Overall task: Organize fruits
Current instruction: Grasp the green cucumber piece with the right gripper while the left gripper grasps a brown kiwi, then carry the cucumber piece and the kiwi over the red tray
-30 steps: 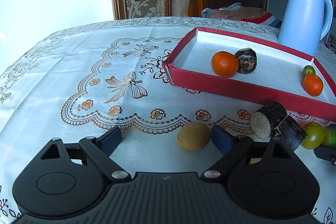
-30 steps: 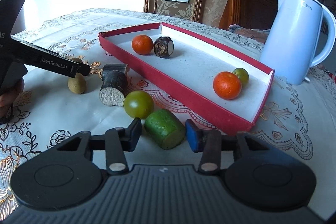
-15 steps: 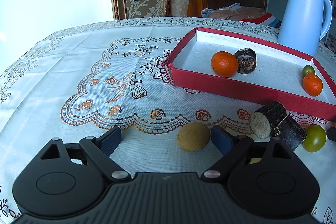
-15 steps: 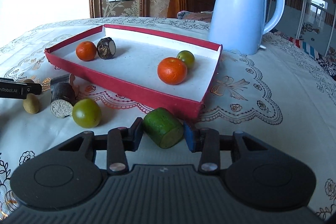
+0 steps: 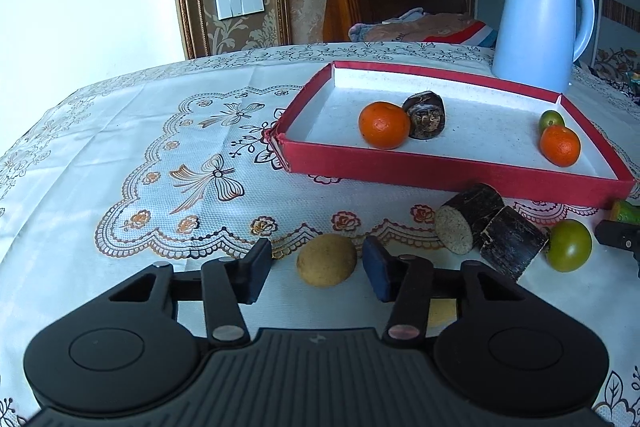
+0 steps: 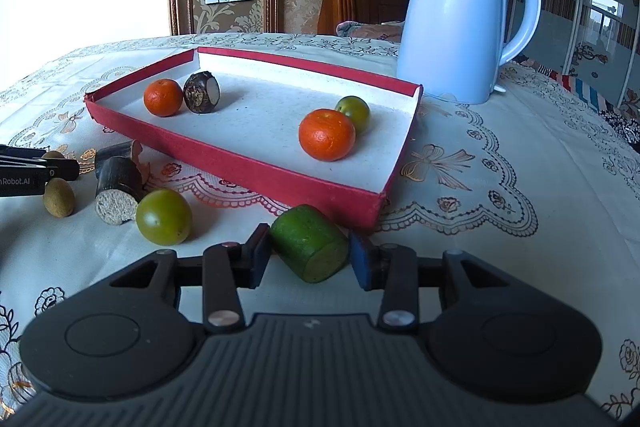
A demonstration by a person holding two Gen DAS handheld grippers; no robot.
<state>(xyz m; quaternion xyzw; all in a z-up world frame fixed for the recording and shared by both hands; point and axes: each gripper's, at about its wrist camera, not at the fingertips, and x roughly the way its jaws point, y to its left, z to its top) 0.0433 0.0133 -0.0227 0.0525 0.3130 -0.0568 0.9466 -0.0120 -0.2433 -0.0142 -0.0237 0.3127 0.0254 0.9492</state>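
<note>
Left gripper [image 5: 316, 269] jaws closing around the small tan oval fruit [image 5: 326, 259] on the near tablecloth; right gripper [image 6: 308, 257] pinches the green cut cylinder [image 6: 310, 243]. Both should seat squarely before lifting toward the red cardboard tray [image 5: 440, 169].

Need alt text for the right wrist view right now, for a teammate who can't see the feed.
The right gripper is shut on a green cut cylinder on the tablecloth, just in front of a red tray holding two oranges, a green fruit and a dark chunk. To the left lie a loose green fruit, a dark cane piece and a small brown fruit; a pale blue kettle stands behind the tray.
</note>
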